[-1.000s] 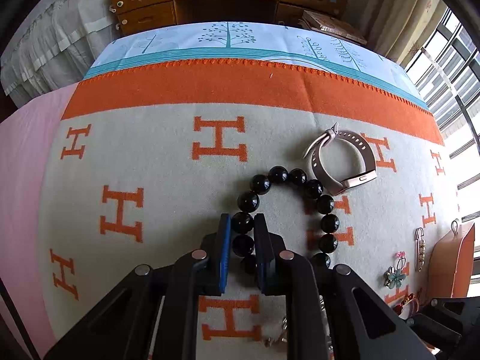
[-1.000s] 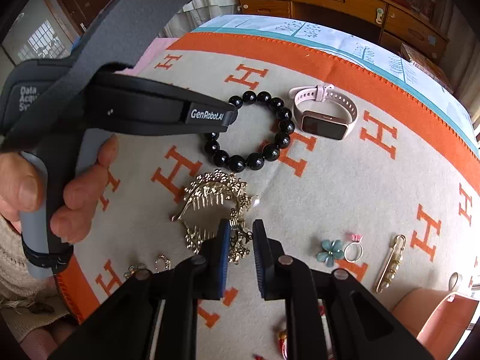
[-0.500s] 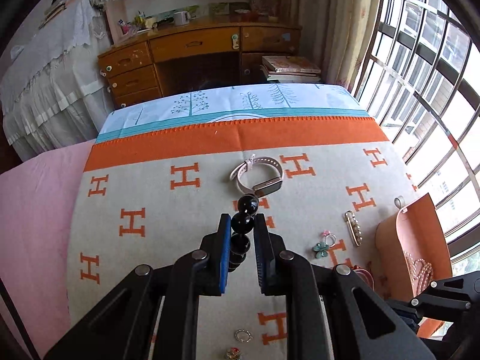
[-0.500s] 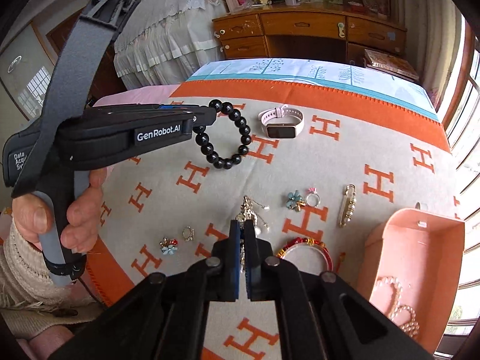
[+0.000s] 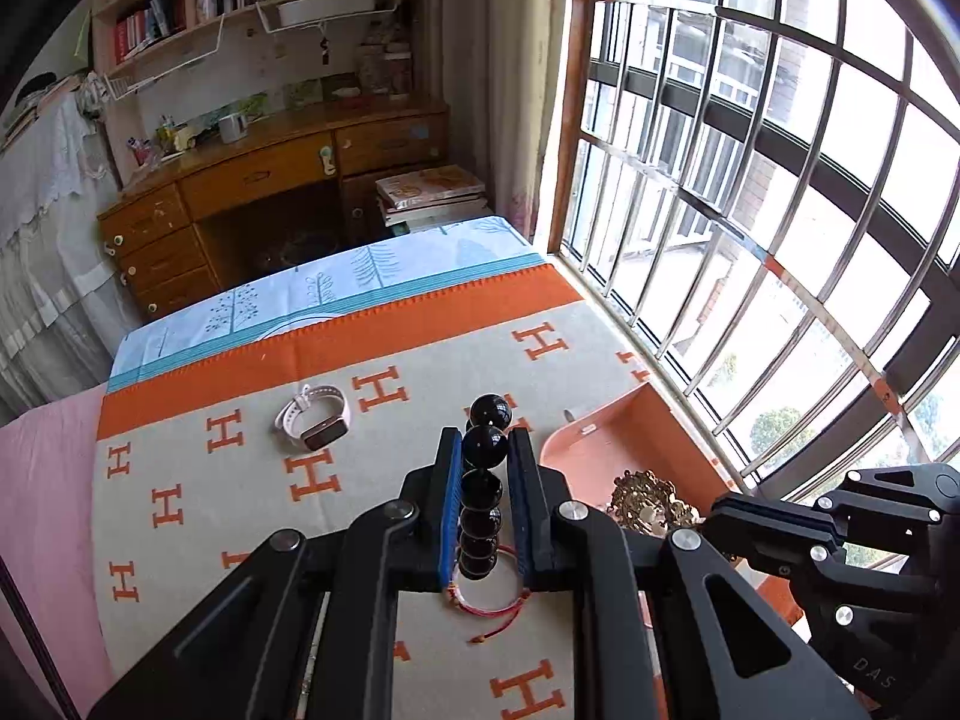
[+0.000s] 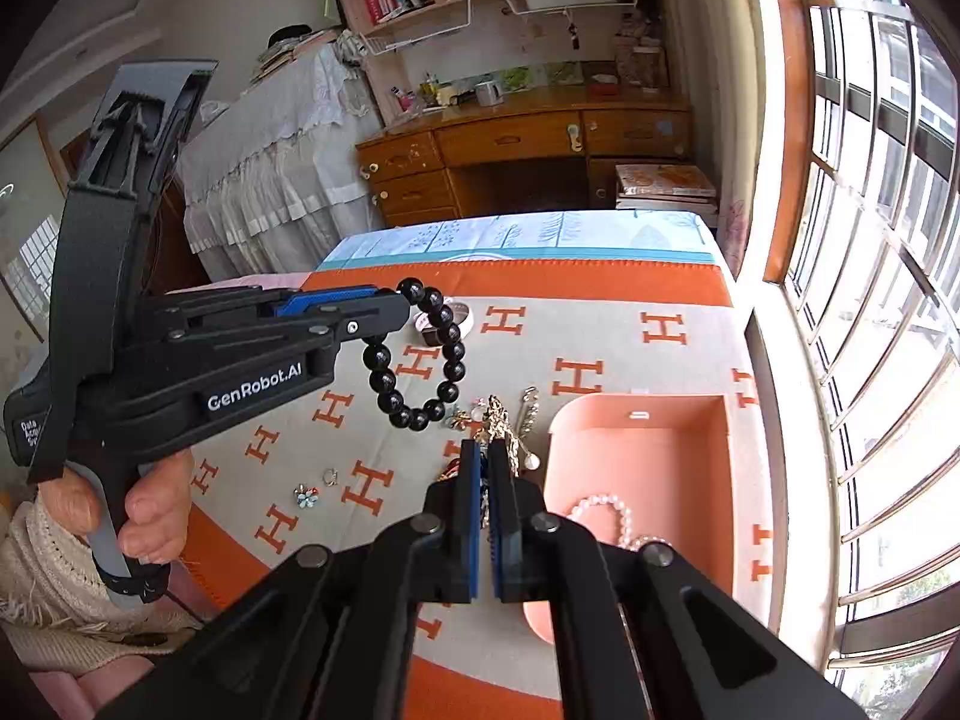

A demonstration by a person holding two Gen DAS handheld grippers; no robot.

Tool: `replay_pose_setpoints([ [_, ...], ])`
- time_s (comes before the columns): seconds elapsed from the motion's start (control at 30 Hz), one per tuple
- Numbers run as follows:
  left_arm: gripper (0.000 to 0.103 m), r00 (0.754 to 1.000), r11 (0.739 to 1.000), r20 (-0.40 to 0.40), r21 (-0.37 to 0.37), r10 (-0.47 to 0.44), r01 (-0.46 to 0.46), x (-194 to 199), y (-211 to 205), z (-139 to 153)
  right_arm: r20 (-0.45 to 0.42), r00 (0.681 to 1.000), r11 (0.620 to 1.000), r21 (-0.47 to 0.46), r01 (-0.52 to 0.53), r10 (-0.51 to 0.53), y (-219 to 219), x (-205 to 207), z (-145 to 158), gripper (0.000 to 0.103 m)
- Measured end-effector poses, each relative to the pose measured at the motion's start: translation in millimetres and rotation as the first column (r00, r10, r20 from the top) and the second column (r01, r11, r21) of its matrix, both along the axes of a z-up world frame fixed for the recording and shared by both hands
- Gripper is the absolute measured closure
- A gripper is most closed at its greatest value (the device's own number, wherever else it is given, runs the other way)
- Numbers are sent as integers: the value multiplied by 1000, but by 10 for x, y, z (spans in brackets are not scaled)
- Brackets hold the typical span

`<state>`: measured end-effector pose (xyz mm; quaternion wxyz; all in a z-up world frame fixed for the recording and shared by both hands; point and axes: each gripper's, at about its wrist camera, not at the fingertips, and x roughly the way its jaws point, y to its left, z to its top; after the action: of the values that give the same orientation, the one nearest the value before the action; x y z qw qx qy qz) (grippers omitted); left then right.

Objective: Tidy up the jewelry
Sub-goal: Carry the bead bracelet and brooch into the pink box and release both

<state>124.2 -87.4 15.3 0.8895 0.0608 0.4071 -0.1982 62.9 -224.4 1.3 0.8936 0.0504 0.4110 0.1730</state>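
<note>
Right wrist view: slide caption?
Left gripper lifts black bead bracelet; right gripper carries gold ornament toward pink tray.

Both wrist views look down from well above the blanket (image 5: 252, 480) toward the desk (image 6: 516, 138), sharing the orange tray (image 6: 648, 450).

Blanket-covered bed (image 5: 198, 528); watch (image 5: 313, 420), pink tray (image 6: 642, 450), brooches (image 6: 306, 495) on it

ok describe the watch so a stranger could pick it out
On the H-patterned blanket, look toward the far orange stripe. The watch lies there alone: pale pink strap, dark rectangular face, the only strapped piece, unlike the black bead bracelet lifted by the left tool.
</note>
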Motion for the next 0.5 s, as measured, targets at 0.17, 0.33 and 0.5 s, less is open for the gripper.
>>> replay_pose_setpoints([
  [0.17, 91, 995, 995, -28, -34, -98, 97, -38, -457, 10, 10, 995, 995, 26, 97, -98, -413, -71, 4, 101],
  [0.33, 90, 985, 987, -70, -17, -158, 158, 24, -875, -210, -29, 987, 986, 47, 159, -158, -752, -129, -139, 101],
  [0.5, 90, 964, 983, -196, 11, -180, 185, 186, -1131, -665, -54, 982, 981, 64, 186, -182, -945, -163, -253, 101],
])
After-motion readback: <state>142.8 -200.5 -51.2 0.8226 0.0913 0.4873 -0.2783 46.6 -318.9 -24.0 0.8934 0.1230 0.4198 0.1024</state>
